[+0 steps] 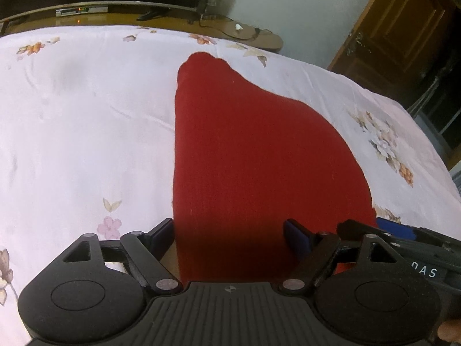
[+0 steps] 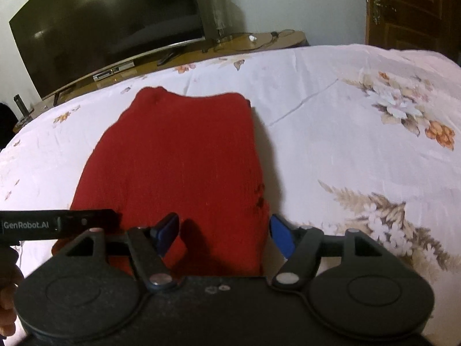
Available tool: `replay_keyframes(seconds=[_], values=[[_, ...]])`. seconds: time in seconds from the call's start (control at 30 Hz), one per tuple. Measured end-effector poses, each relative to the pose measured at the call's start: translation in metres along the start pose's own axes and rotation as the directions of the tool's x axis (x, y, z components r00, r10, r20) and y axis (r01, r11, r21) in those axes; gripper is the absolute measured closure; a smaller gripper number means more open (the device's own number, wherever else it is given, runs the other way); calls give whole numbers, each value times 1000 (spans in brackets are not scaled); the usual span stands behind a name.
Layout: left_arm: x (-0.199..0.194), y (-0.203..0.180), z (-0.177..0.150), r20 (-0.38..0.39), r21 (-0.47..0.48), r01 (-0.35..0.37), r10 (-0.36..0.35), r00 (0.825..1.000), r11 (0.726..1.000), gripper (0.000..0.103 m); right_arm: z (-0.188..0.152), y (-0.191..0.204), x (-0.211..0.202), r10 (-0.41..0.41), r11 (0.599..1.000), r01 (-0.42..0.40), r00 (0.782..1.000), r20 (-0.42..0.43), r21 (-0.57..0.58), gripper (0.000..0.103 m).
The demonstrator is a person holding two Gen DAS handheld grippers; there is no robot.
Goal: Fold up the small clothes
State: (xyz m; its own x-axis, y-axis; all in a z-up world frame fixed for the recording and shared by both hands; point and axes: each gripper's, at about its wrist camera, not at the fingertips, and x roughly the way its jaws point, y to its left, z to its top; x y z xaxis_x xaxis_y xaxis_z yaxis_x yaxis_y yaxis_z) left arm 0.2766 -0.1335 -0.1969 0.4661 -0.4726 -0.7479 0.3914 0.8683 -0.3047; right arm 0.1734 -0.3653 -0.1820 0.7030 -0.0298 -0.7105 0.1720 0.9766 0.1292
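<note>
A red knitted garment (image 1: 253, 150) lies flat on a bed covered by a pale sheet (image 1: 86, 109) printed with flowers. In the left wrist view it fills the centre of the frame, narrowing toward a rounded end in the upper middle and widening toward the bottom, where its near edge runs under the camera. In the right wrist view the same red garment (image 2: 178, 158) sits centre-left, roughly rectangular, with its far edge in the upper middle and a straight side edge down the right.

The left tongs (image 1: 230, 236) stand released at the bottom of the left wrist view: the two blue-padded fingers are spread wide, one at the garment's left edge, the other over its right part, and the cloth lies between them without being pinched. The right tongs (image 2: 224, 233) are likewise released at the bottom of the right wrist view; the left finger hovers over the red cloth, the right finger just past its right edge over the sheet (image 2: 331, 132), pads clear of the fabric.

Each view shows the other tool's black body entering from the lower side.

Beyond the bed, a dark television (image 2: 106, 28) stands on a wooden stand (image 2: 230, 43) in the upper left of the right wrist view, and a wooden door (image 2: 415, 8) fills the upper right.
</note>
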Motion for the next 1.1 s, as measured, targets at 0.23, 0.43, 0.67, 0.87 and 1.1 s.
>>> replay_keyframes(seconds=[0.23, 0.43, 0.67, 0.87, 1.1], values=[[10, 2, 17, 1, -16, 7, -7, 1000, 1000, 22, 15, -8, 9, 11, 1000, -11, 1000, 13, 8, 22], [26, 10, 27, -15, -65, 49, -50, 999, 997, 22, 30, -17, 30, 57, 997, -57, 998, -13, 53, 21], [42, 9, 31, -29, -78, 68, -70, 997, 995, 22, 39, -31, 51, 112, 986, -107, 993, -38, 126, 16], [51, 10, 36, -27, -95, 81, -84, 996, 992, 22, 41, -37, 65, 165, 974, -155, 985, -50, 164, 15], [55, 8, 39, -23, -106, 82, -85, 996, 991, 22, 46, -35, 72, 231, 961, -221, 972, -47, 164, 36]])
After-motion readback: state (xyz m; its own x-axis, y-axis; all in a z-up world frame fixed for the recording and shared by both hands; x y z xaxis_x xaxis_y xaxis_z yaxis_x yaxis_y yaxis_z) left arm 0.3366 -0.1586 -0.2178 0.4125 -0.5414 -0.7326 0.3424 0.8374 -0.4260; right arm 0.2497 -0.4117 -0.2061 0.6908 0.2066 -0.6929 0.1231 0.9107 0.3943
